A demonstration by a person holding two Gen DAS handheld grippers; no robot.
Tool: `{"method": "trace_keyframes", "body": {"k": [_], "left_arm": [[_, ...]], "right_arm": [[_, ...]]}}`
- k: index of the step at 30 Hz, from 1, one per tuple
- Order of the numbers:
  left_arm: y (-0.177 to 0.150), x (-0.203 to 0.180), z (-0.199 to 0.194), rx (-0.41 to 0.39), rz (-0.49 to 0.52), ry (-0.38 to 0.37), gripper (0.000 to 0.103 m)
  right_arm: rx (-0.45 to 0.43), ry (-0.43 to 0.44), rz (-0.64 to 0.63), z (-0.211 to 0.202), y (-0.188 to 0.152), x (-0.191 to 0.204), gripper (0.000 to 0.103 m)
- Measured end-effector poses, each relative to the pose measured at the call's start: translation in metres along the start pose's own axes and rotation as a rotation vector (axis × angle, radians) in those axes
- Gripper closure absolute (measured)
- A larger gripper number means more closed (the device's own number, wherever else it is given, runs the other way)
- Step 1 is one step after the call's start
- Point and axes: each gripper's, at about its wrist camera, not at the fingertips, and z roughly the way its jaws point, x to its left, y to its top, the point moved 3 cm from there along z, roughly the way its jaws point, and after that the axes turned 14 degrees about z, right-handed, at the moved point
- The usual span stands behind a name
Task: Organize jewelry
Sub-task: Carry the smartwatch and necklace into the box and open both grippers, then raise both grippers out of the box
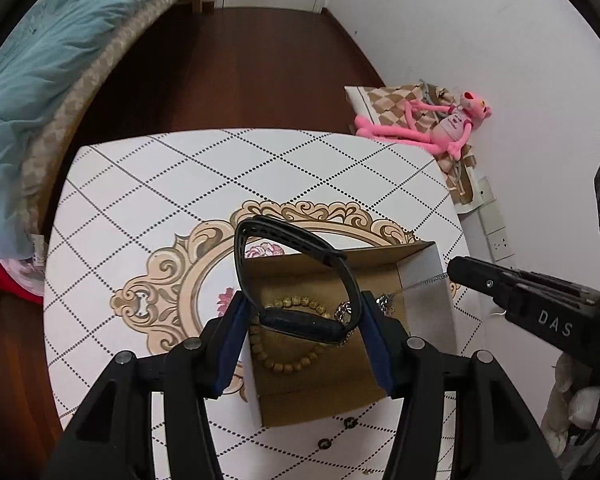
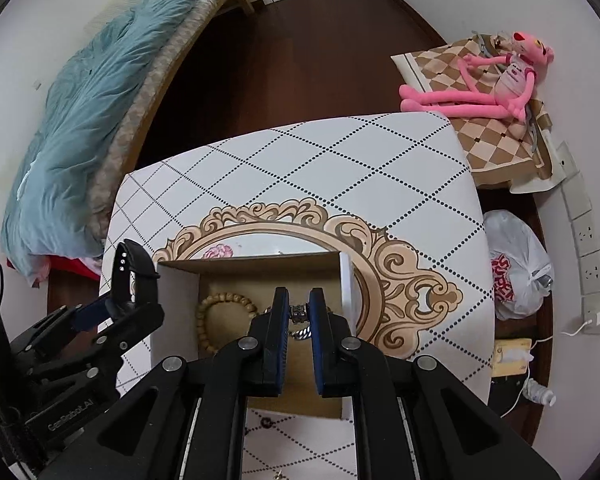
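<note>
An open cardboard box (image 1: 420, 264) stands on the patterned table (image 1: 148, 184). A wooden bead bracelet (image 1: 288, 360) lies inside it. My left gripper (image 1: 304, 300) hovers over the box, shut on a black watch band (image 1: 296, 248) whose loop stands up between the blue pads. From the right, my right gripper (image 1: 456, 270) reaches in with a thin silver chain (image 1: 422, 281) hanging from its tip. In the right wrist view the right gripper (image 2: 299, 294) is shut on the silver chain (image 2: 300, 312) above the box (image 2: 180, 304). The left gripper (image 2: 116, 312) holds the watch band (image 2: 130, 276) at the left.
Small dark jewelry pieces (image 1: 350, 423) lie on the table in front of the box. A pink plush toy (image 2: 496, 80) sits on a checkered cushion behind the table. A bed with a teal blanket (image 2: 100, 112) is on the left, and a plastic bag (image 2: 516, 272) is on the floor to the right.
</note>
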Motion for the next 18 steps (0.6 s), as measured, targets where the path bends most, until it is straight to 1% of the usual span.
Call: {"method": "trace_keyframes", "body": {"k": [2, 4, 5, 6, 7, 8, 9, 10, 11, 12, 13, 14, 15, 16, 17, 18], "left_arm": [[0.003, 0.002, 0.005, 0.021, -0.029, -0.027, 0.05], [0.005, 0.003, 0.007, 0.035, -0.042, -0.014, 0.032], [0.006, 0.003, 0.006, 0.031, -0.04, -0.007, 0.016], [0.007, 0.003, 0.005, 0.028, -0.039, -0.004, 0.011], [0.007, 0.004, 0.004, 0.029, -0.042, 0.004, 0.011], [0.007, 0.006, 0.002, 0.032, -0.046, 0.013, 0.011], [0.007, 0.007, 0.001, 0.033, -0.051, 0.019, 0.01], [0.007, 0.009, -0.001, 0.032, -0.056, 0.022, 0.01], [0.006, 0.011, -0.005, 0.029, -0.062, 0.034, 0.01], [0.006, 0.013, -0.007, 0.027, -0.063, 0.051, 0.01], [0.006, 0.016, -0.011, 0.023, -0.063, 0.072, 0.009], [0.004, 0.019, -0.016, 0.013, -0.064, 0.1, 0.003], [0.002, 0.02, -0.02, 0.003, -0.063, 0.12, 0.0], [0.0, 0.022, -0.024, -0.013, -0.061, 0.149, 0.0], [-0.003, 0.024, -0.029, -0.027, -0.06, 0.177, 0.0], [-0.006, 0.026, -0.031, -0.036, -0.061, 0.201, 0.0]], "right_arm": [[0.016, -0.004, -0.002, 0.005, 0.003, 0.0, 0.092], [0.039, -0.002, -0.004, 0.009, 0.005, -0.001, 0.092], [0.047, -0.007, -0.001, 0.011, 0.006, -0.002, 0.092], [0.058, -0.011, -0.003, 0.013, 0.006, -0.002, 0.092], [0.065, -0.007, -0.003, 0.014, 0.006, -0.002, 0.091], [0.066, -0.014, -0.005, 0.014, 0.006, -0.002, 0.084], [0.063, -0.021, -0.011, 0.012, 0.006, -0.002, 0.07], [0.061, -0.019, -0.011, 0.011, 0.005, -0.001, 0.063], [0.06, -0.015, -0.009, 0.009, 0.005, -0.001, 0.048], [0.06, -0.017, -0.013, 0.008, 0.003, -0.001, 0.043], [0.057, -0.02, -0.016, 0.006, 0.002, 0.0, 0.043], [0.051, -0.031, -0.022, 0.004, 0.001, 0.001, 0.042], [0.047, -0.042, -0.029, 0.004, -0.001, 0.001, 0.04], [0.042, -0.063, -0.04, 0.003, -0.003, 0.002, 0.035], [0.032, -0.082, -0.05, 0.002, -0.006, 0.002, 0.023], [0.019, -0.102, -0.064, 0.001, -0.01, 0.003, 0.013]]}}
